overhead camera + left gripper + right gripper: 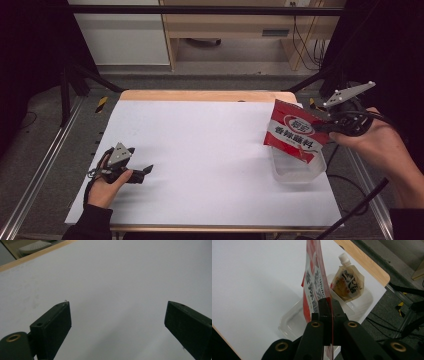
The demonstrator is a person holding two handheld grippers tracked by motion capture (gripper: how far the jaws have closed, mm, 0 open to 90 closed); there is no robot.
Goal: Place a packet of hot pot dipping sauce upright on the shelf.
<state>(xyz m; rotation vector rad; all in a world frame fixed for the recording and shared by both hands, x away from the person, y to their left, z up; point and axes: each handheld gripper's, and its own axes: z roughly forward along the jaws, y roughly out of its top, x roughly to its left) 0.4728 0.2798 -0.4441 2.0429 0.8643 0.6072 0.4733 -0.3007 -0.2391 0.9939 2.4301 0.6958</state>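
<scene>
The right claw (325, 126) pinches the edge of a red sauce packet (296, 132), holding it upright above a clear plastic container (300, 172) at the right side of the white worktop (210, 150). In that container stands a brown spouted pouch (348, 283) (seen in the right gripper view). The left claw (117, 325) rests spread, with nothing between its jaws, near the worktop's left edge.

A white rectangular sheet (210, 150) covers the light wooden table (200, 95). Behind the table stands a pale wooden cabinet (225, 25), with black cables (305, 45) hanging at its right side.
</scene>
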